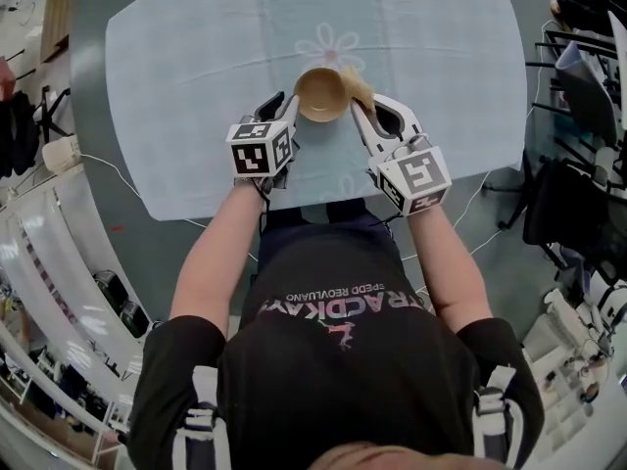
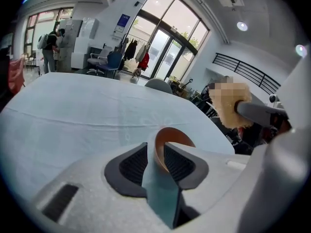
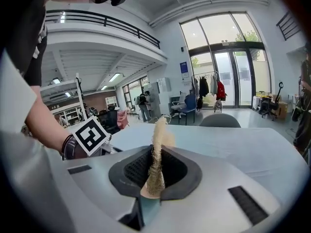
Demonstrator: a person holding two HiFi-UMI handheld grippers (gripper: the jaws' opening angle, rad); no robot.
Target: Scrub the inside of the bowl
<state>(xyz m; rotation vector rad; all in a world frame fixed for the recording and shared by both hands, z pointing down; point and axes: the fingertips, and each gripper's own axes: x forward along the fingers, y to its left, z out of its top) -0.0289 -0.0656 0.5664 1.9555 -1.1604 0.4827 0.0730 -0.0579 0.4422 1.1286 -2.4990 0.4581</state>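
A small wooden bowl [image 1: 321, 94] rests on the pale blue cloth at the near middle of the table [image 1: 186, 86]. My left gripper [image 1: 290, 108] is at the bowl's left side. In the left gripper view the bowl's rim [image 2: 175, 136] stands between the jaws of the left gripper [image 2: 156, 163]. A thin strip of cloth shows beside the rim, so the pads are slightly open. My right gripper [image 1: 364, 108] is shut on a tan loofah scrubber [image 1: 358, 86] beside the bowl's right rim. The scrubber [image 3: 158, 135] is pinched upright between the right gripper's [image 3: 155, 171] pads.
A flower print [image 1: 330, 45] marks the cloth just beyond the bowl. A white cable [image 1: 118, 176] runs off the table's near left edge. Chairs and racks [image 1: 578, 86] stand to the right, shelving [image 1: 59, 292] to the left.
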